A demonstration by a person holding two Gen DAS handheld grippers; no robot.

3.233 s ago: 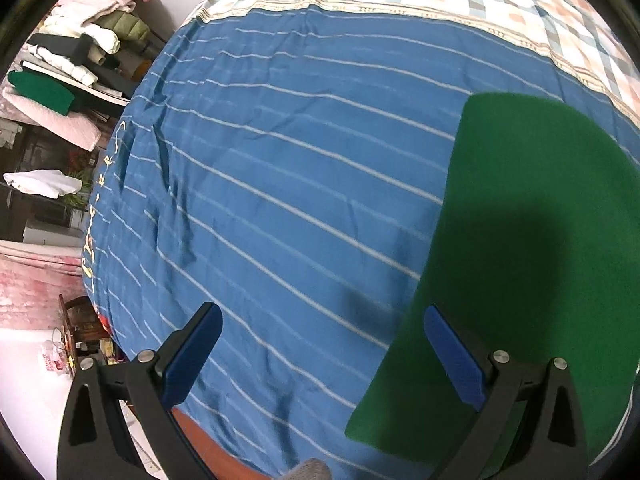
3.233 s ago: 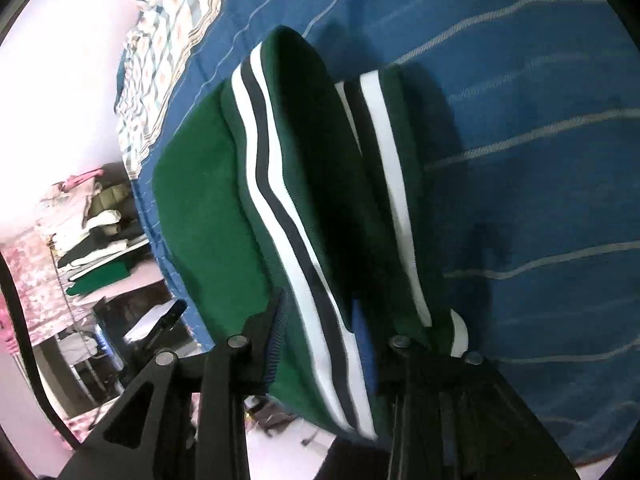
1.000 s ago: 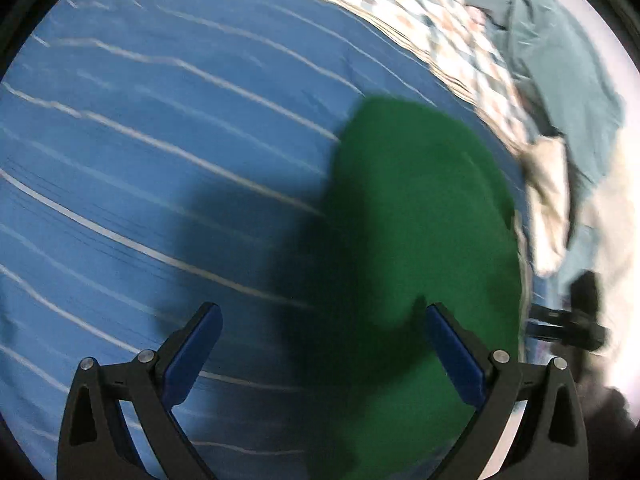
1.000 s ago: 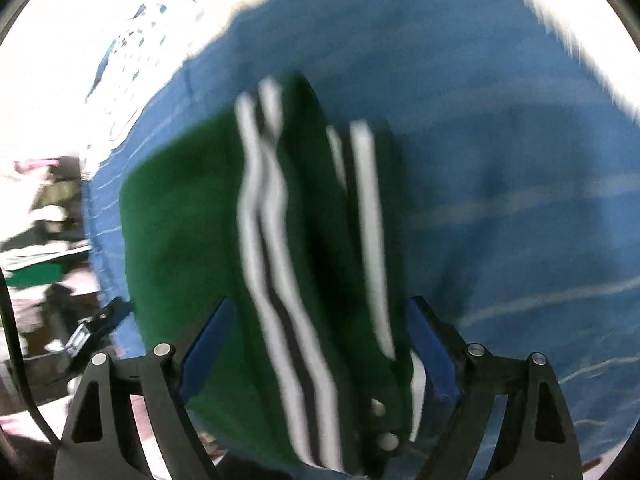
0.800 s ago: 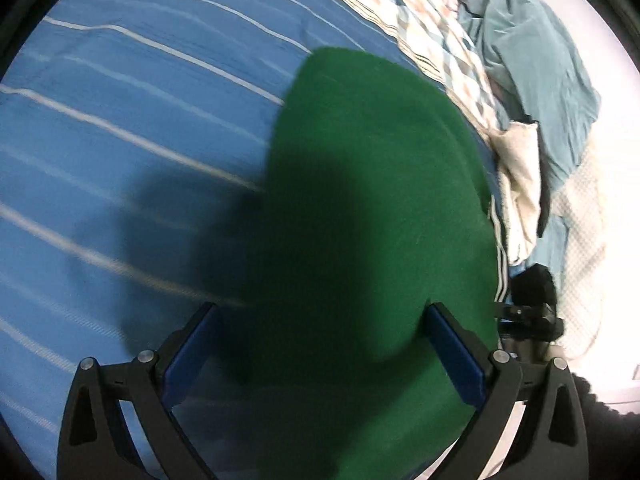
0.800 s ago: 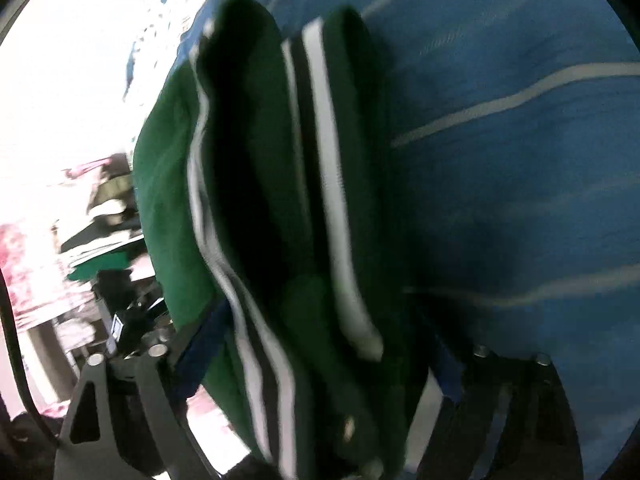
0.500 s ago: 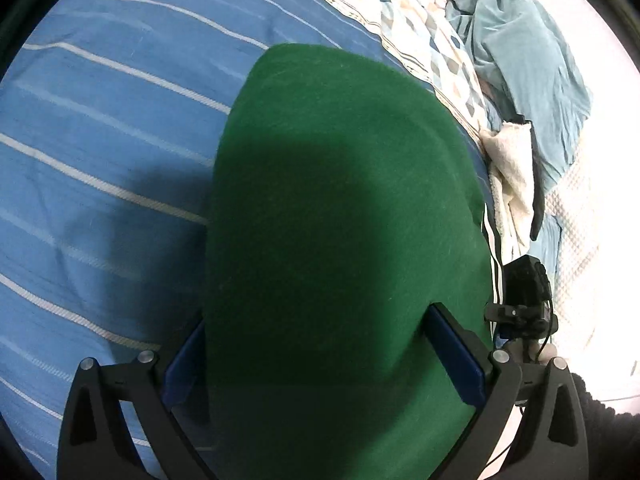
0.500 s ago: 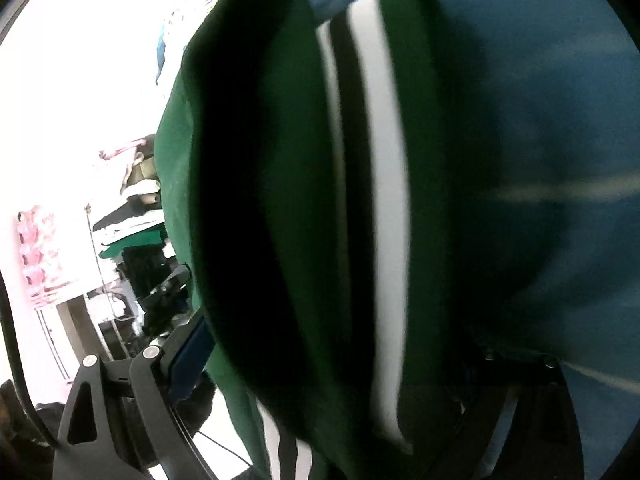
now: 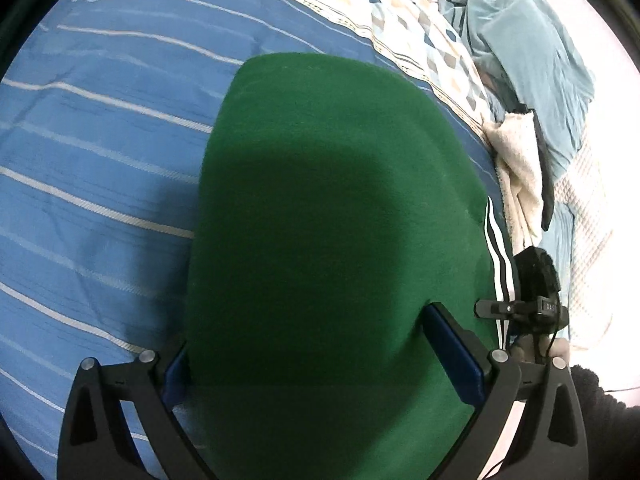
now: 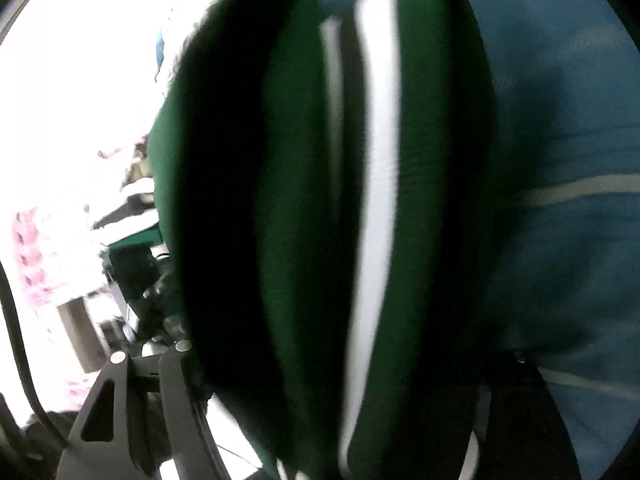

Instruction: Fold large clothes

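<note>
Left gripper (image 9: 316, 356) spread wide over the near end of the folded green garment (image 9: 332, 220), blue pads just beside its two sides, can't tell if touching. Right gripper (image 10: 340, 364) closing around the striped fold, pads hidden. Lies on the blue striped bedsheet (image 9: 100, 152) near the right edge; open sheet left, bedding (image 9: 520, 52) piled in the far right corner.

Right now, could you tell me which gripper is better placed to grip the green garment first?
Probably the right gripper: its jaws are closing with the green garment bunched between them.
</note>
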